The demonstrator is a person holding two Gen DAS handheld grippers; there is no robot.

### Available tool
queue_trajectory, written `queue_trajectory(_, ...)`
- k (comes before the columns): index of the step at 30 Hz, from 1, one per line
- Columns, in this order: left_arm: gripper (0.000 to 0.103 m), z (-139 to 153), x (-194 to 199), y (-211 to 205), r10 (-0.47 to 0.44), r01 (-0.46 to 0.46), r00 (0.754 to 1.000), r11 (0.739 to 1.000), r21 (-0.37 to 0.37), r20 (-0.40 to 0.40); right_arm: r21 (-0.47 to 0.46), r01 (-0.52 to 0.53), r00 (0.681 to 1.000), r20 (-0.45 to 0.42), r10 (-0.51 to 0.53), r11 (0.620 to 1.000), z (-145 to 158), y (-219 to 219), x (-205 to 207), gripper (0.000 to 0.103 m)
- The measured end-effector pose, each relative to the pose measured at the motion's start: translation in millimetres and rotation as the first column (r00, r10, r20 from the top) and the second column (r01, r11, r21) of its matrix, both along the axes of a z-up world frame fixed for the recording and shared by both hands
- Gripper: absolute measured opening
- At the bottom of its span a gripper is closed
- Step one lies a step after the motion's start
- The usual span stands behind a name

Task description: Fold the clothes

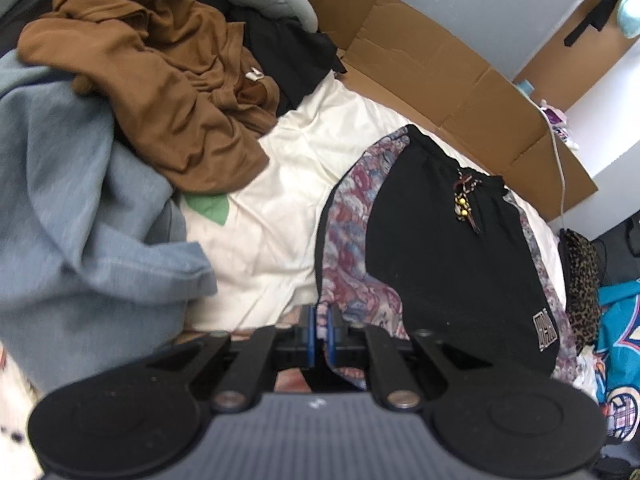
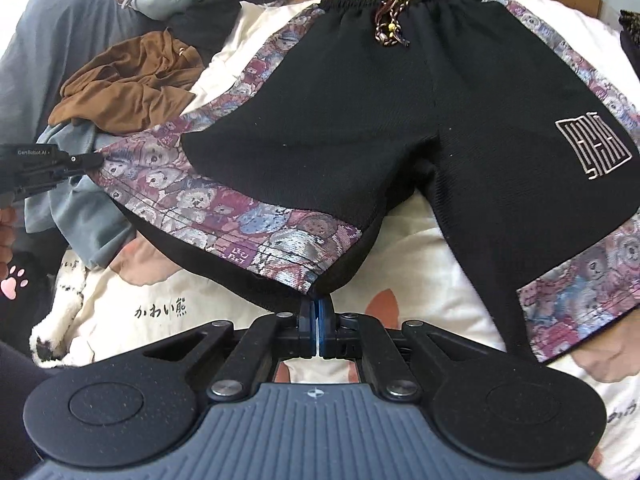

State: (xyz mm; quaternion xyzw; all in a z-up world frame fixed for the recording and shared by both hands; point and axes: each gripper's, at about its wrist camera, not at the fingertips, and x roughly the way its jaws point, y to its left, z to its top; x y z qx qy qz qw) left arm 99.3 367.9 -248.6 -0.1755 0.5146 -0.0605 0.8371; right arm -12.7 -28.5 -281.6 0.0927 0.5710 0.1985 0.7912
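Spread flat on the cream bed cover [image 2: 420,236]: black shorts [image 2: 340,120] with bear-pattern side panels, waistband at the far side, one leg lifted at its hem. Pinched tight by the right gripper [image 2: 319,320] at the hem's inner corner, and by the left gripper [image 1: 319,330] at the outer hem corner, both pairs of fingers closed on the cloth. Heaped beside on the bed: brown garment [image 1: 160,80], blue-grey garment [image 1: 72,200].
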Motion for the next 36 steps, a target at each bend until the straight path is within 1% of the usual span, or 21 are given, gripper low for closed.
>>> queue_trajectory(3, 0.006, -5.8, -6.5, 2.7, 0.017, -0.017, 1.000, 1.000, 0.003, -0.014, -0.001, -0.007, 1.000, -0.005, 0.007, 1.000, 1.6, -2.2, -2.6, 0.000)
queue_trajectory(7, 0.006, -20.8, -7.2, 7.8, 0.029, -0.029, 0.999, 0.999, 0.021, -0.038, 0.025, 0.014, 0.999, -0.035, -0.013, 1.000, -8.6, -5.3, -7.0, 0.002)
queue_trajectory(12, 0.006, -43.9, -2.5, 11.8, 0.034, -0.030, 0.997, 0.998, 0.046, -0.071, 0.042, 0.053, 0.996, -0.069, -0.050, 0.998, -28.4, -11.8, -12.8, 0.002)
queue_trajectory(15, 0.006, -55.6, 0.9, 13.1, 0.035, -0.030, 0.996, 0.998, 0.059, -0.087, 0.058, 0.099, 0.992, -0.090, -0.093, 0.993, -44.7, -16.0, -11.6, 0.003)
queue_trajectory(17, 0.006, -60.3, 3.5, 13.9, 0.033, -0.027, 0.995, 0.998, 0.063, -0.091, 0.077, 0.133, 0.987, -0.107, -0.124, 0.988, -55.5, -17.6, -9.7, 0.010)
queue_trajectory(19, 0.006, -63.6, 6.3, 14.1, 0.029, -0.023, 0.995, 0.998, 0.066, -0.093, 0.108, 0.161, 0.982, -0.121, -0.148, 0.981, -64.9, -20.0, -7.6, 0.025)
queue_trajectory(21, 0.006, -65.7, 8.9, 13.6, 0.021, -0.015, 0.995, 0.997, 0.069, -0.093, 0.141, 0.189, 0.975, -0.141, -0.169, 0.972, -73.0, -19.3, -3.9, 0.029)
queue_trajectory(24, 0.006, -68.5, 10.7, 14.0, 0.015, -0.008, 0.995, 0.998, 0.069, -0.094, 0.169, 0.229, 0.964, -0.177, -0.199, 0.959, -84.5, -16.7, 1.7, 0.029)
queue_trajectory(28, 0.006, -71.8, 8.6, 14.7, 0.010, -0.004, 0.995, 0.998, 0.068, -0.098, 0.191, 0.315, 0.929, -0.261, -0.261, 0.930, -102.8, -16.6, 7.7, 0.030)
queue_trajectory(29, 0.006, -72.5, 7.5, 14.9, 0.010, -0.003, 0.995, 0.998, 0.067, -0.100, 0.196, 0.336, 0.919, -0.283, -0.275, 0.921, -107.4, -16.6, 9.2, 0.035)
queue_trajectory(30, 0.006, -73.1, 6.4, 15.2, 0.010, -0.004, 0.995, 0.998, 0.065, -0.101, 0.200, 0.358, 0.908, -0.304, -0.289, 0.912, -112.0, -16.7, 10.7, 0.045)
queue_trajectory(31, 0.006, -73.7, 5.1, 15.4, 0.011, -0.004, 0.995, 0.998, 0.063, -0.102, 0.206, 0.383, 0.895, -0.326, -0.306, 0.901, -115.9, -16.8, 12.0, 0.050)
queue_trajectory(36, 0.006, -78.1, -3.5, 14.9, 0.015, -0.008, 0.994, 0.998, 0.058, -0.107, 0.235, 0.497, 0.828, -0.417, -0.375, 0.835, -134.8, -18.2, 16.0, 0.050)
